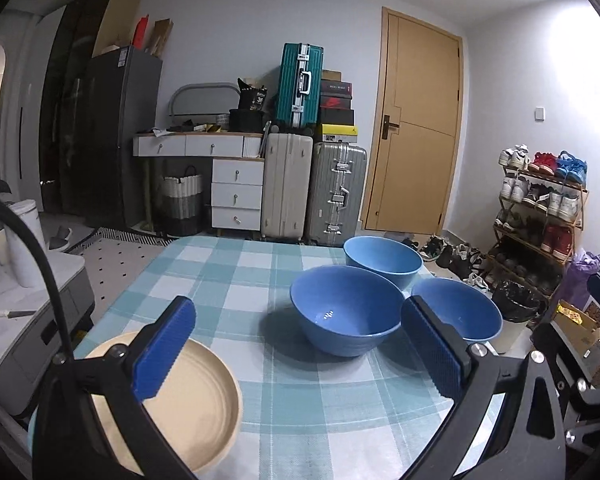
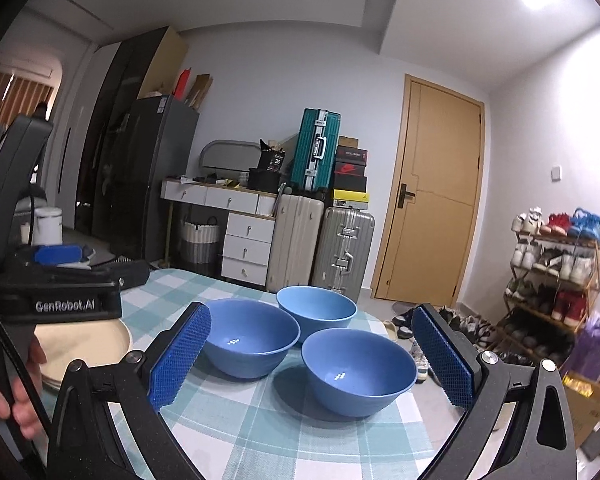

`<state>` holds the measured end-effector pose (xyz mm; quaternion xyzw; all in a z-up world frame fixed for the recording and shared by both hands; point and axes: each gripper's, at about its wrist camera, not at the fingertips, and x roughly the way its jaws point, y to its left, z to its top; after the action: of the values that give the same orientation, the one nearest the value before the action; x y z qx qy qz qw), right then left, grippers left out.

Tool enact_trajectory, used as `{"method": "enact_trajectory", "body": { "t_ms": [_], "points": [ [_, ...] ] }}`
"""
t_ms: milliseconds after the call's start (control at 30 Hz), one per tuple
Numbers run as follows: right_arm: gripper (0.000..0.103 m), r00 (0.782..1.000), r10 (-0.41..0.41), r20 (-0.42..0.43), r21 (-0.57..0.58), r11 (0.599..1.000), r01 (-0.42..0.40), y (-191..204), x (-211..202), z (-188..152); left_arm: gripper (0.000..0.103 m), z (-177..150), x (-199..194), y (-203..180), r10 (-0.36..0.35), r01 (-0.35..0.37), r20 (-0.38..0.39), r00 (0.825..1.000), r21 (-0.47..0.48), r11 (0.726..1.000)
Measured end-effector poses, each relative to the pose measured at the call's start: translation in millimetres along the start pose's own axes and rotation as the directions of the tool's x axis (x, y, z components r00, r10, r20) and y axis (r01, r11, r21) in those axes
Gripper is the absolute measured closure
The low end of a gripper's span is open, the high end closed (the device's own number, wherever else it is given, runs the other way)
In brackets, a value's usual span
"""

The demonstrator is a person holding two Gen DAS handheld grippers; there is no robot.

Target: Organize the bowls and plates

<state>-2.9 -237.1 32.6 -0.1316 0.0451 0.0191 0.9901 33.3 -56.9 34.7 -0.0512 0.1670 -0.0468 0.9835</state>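
Three blue bowls stand on the checked tablecloth (image 1: 228, 280): a middle bowl (image 1: 346, 316), a far bowl (image 1: 382, 259) and a right bowl (image 1: 460, 312). A cream plate (image 1: 196, 400) lies at the near left, on top of other plates. My left gripper (image 1: 300, 344) is open and empty, above the cloth between plate and bowls. In the right wrist view, my right gripper (image 2: 312, 356) is open and empty, with the nearest bowl (image 2: 358, 372) between its fingers' line of sight. The other two bowls (image 2: 252, 338) (image 2: 316, 306) stand behind. The left gripper's body (image 2: 52, 296) hovers over the plates (image 2: 84, 344).
The table's right edge drops off just beyond the right bowl, with a bin (image 1: 514, 304) and shoe rack (image 1: 540, 216) below. Suitcases (image 1: 312, 192), drawers (image 1: 236, 196) and a door (image 1: 416, 128) stand behind the table. A grey unit (image 1: 28, 312) is at the left.
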Motion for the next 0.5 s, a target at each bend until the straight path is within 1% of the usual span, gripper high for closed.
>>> {"method": "enact_trajectory", "body": {
  "t_ms": [100, 167, 233, 300, 367, 433, 467, 500],
  "points": [
    [0.001, 1.0, -0.004, -0.006, 0.001, 1.0, 0.004, -1.1, 3.2, -2.2, 0.0, 1.0, 2.2, -1.7, 0.003, -0.003, 0.0, 1.0, 0.02, 1.0],
    [0.001, 1.0, -0.009, -0.015, 0.017, 1.0, 0.009, -5.0, 4.8, -3.0, 0.0, 1.4, 2.2, -3.7, -0.014, 0.014, -0.011, 1.0, 0.024, 1.0],
    [0.001, 1.0, -0.009, -0.026, 0.05, 0.999, 0.01, -12.5, 6.5, -3.3, 0.0, 2.1, 1.1, -6.2, -0.033, 0.033, -0.021, 0.999, 0.025, 0.999],
    [0.001, 0.999, -0.009, -0.041, 0.091, 0.996, 0.013, -20.5, 9.2, -4.4, 0.0, 2.6, 0.5, -8.2, -0.035, 0.036, -0.029, 0.999, 0.033, 0.999],
    [0.001, 0.998, -0.012, -0.061, 0.134, 0.991, 0.02, -29.3, 12.7, -6.6, 0.0, 2.4, 1.8, -9.8, -0.038, 0.04, -0.044, 0.998, 0.041, 0.998],
    [0.001, 0.994, -0.007, -0.106, 0.191, 0.981, 0.027, -41.8, 20.7, -10.6, 0.0, 2.3, 2.1, -11.4, -0.044, 0.047, -0.051, 0.998, 0.047, 0.998],
    [0.001, 0.991, 0.013, -0.132, 0.234, 0.972, 0.018, -49.6, 25.0, -13.6, 0.0, 2.1, 2.6, -12.3, -0.04, 0.043, -0.054, 0.998, 0.053, 0.998],
    [0.001, 0.984, 0.057, -0.167, 0.319, 0.948, -0.001, -63.0, 31.9, -19.4, 0.0, 2.2, 2.8, -13.5, -0.038, 0.042, -0.058, 0.998, 0.058, 0.997]
  ]
}}
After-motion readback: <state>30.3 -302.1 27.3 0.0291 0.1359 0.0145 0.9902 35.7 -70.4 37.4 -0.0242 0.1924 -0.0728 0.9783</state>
